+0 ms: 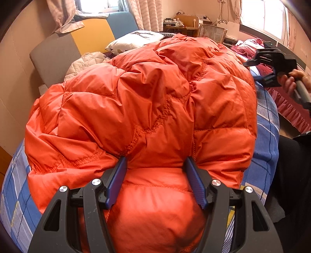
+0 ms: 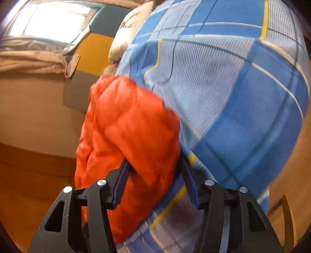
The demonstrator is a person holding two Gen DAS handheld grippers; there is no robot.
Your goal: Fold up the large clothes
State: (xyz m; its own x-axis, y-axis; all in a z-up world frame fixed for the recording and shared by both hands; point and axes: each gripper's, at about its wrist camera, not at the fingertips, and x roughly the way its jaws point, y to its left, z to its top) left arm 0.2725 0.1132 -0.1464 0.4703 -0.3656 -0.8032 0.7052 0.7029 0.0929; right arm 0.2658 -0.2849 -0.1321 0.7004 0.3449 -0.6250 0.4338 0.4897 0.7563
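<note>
Puffy orange quilted fabric fills the near foreground of the left wrist view: a down jacket (image 1: 147, 101) heaped on a bed. Both blue pads of the left gripper (image 1: 155, 165) press into a thick roll of the jacket at 6 o'clock, so these tongs stand fairly wide yet hold the garment. They point steeply down at it.

At 3 o'clock, a hand (image 1: 295, 79) holds the right gripper (image 1: 254, 60) by its grey handle, off the jacket's far edge.

In the right wrist view, tilted and blurred, the right gripper (image 2: 154, 169) has a fold of the jacket (image 2: 126, 140) between its pads. The left pad seems to dig into the fabric, but the blur leaves it unclear whether the other pad presses too, so I cannot tell if these tongs grip.

A blue checked sheet (image 1: 266, 140) covers the bed and shows bare at 3 and 8 o'clock. A white pillow (image 1: 134, 40) lies at 12 o'clock, before a grey, yellow and teal headboard (image 1: 58, 52). Curtained windows (image 1: 260, 17) sit at 1 o'clock. Bare sheet (image 2: 233, 87) stretches widely to the jacket's right.
</note>
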